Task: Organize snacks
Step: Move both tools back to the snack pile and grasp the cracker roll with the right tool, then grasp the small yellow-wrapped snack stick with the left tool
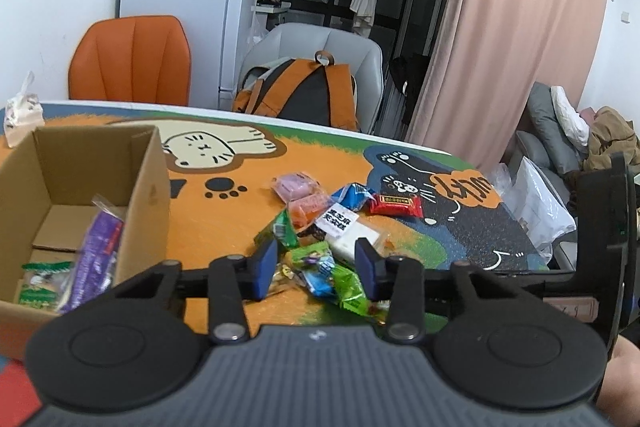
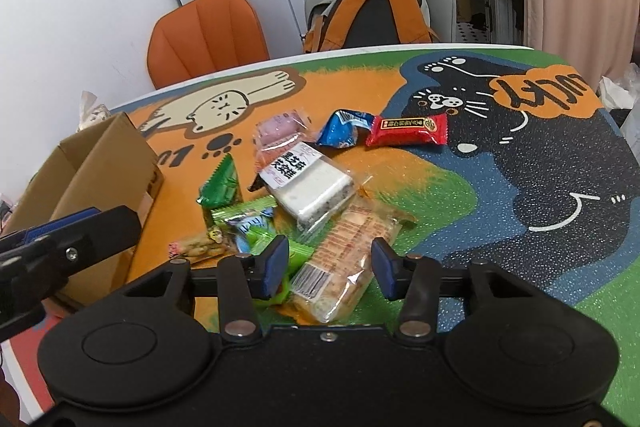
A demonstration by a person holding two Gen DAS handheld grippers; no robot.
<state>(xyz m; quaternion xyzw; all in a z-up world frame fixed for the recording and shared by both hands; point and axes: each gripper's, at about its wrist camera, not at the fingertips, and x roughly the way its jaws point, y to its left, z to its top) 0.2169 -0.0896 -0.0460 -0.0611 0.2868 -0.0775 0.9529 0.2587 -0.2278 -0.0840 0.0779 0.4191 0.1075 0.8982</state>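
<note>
Chairs and a backpack behind the table

An orange chair (image 1: 130, 61) stands at the table's far edge; beside it a grey chair (image 1: 344, 45) carries an orange-and-black backpack (image 1: 308, 93). A pink curtain (image 1: 516, 27) hangs right.

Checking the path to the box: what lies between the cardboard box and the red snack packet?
In the right wrist view, most of the snack pile: a green packet, a white cake bar and a blue packet lie between the cardboard box and the red packet.

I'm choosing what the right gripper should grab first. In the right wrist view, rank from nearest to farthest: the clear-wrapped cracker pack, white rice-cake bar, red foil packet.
From the right gripper:
1. Clear-wrapped cracker pack, between the fingers.
2. White rice-cake bar, just beyond, mid-pile.
3. Red foil packet, far edge, right.
</note>
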